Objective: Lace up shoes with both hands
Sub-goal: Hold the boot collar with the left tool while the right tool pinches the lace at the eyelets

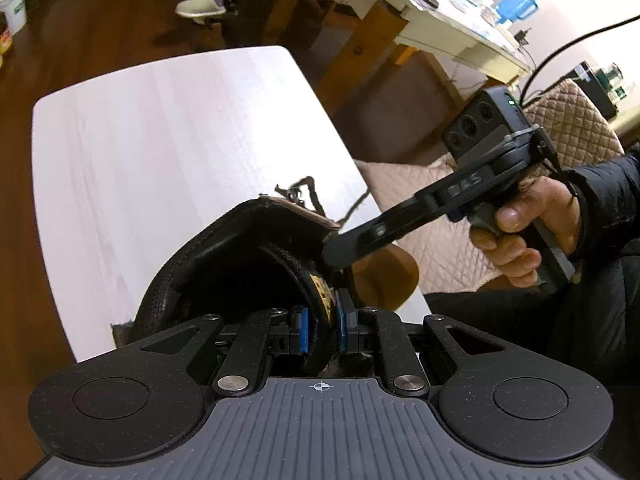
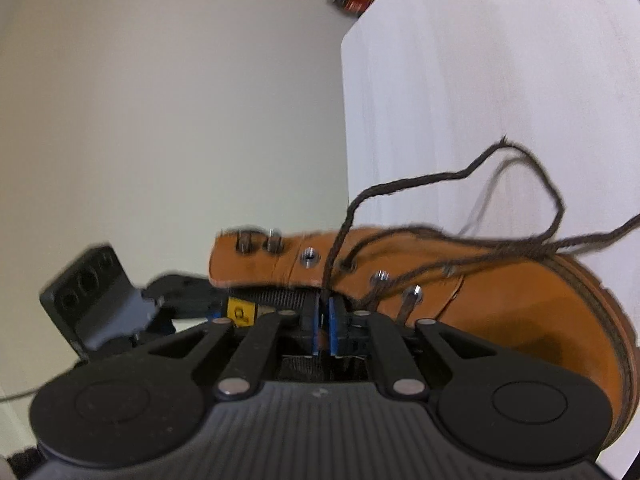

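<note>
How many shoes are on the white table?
1. The tan boot sits at the near edge of the white table, with its brown laces loose. Part of the table is out of view, so another shoe could be hidden.

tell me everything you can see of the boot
The boot looks like tan leather, with a dark stitched sole edge, silver eyelets and lace hooks, and a black padded lining. It lies on the white table. Its dark brown lace hangs loose, only partly threaded. The left claw is clamped on the collar; the right claw sits at the lace, its grip unclear.
</note>
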`<state>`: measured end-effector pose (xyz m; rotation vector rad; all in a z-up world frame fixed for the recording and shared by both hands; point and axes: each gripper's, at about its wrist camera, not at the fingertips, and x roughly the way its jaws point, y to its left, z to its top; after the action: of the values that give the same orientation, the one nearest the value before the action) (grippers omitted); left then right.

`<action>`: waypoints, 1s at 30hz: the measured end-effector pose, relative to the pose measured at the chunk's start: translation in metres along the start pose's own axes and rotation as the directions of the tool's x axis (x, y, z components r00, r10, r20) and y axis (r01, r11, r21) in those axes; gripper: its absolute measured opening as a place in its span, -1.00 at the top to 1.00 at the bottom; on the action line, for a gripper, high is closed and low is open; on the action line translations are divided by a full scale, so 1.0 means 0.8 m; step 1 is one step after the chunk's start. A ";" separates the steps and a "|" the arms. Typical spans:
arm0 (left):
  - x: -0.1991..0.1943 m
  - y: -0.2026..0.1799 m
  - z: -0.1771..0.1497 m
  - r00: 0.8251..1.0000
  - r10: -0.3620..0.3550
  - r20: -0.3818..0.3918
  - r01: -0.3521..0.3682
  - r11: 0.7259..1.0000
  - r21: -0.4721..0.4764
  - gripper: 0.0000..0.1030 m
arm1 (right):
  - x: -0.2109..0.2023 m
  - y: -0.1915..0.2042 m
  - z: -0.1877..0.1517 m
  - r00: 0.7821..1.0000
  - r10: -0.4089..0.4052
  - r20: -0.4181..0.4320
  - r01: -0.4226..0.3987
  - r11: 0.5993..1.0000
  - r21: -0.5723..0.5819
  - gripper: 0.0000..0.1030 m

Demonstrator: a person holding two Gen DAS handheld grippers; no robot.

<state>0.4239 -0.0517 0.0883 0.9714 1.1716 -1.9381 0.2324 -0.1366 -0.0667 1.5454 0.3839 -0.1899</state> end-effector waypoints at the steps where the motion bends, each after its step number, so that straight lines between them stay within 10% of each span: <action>1: 0.000 0.000 -0.001 1.000 0.000 0.002 0.000 1.000 0.000 0.72 | -0.003 0.002 -0.002 1.000 0.000 0.009 0.000 1.000 0.000 0.66; 21: -0.001 -0.002 -0.004 1.000 -0.001 0.019 0.001 1.000 0.013 0.72 | -0.027 -0.003 -0.006 0.996 -0.052 0.067 0.052 0.999 0.008 0.95; 30: 0.001 -0.001 -0.003 1.000 0.009 0.017 -0.010 1.000 0.018 0.71 | -0.006 0.008 -0.004 0.993 -0.083 -0.081 0.075 0.993 -0.094 0.94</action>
<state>0.4234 -0.0492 0.0870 0.9670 1.1399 -1.9488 0.2301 -0.1341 -0.0593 1.4533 0.5153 -0.1667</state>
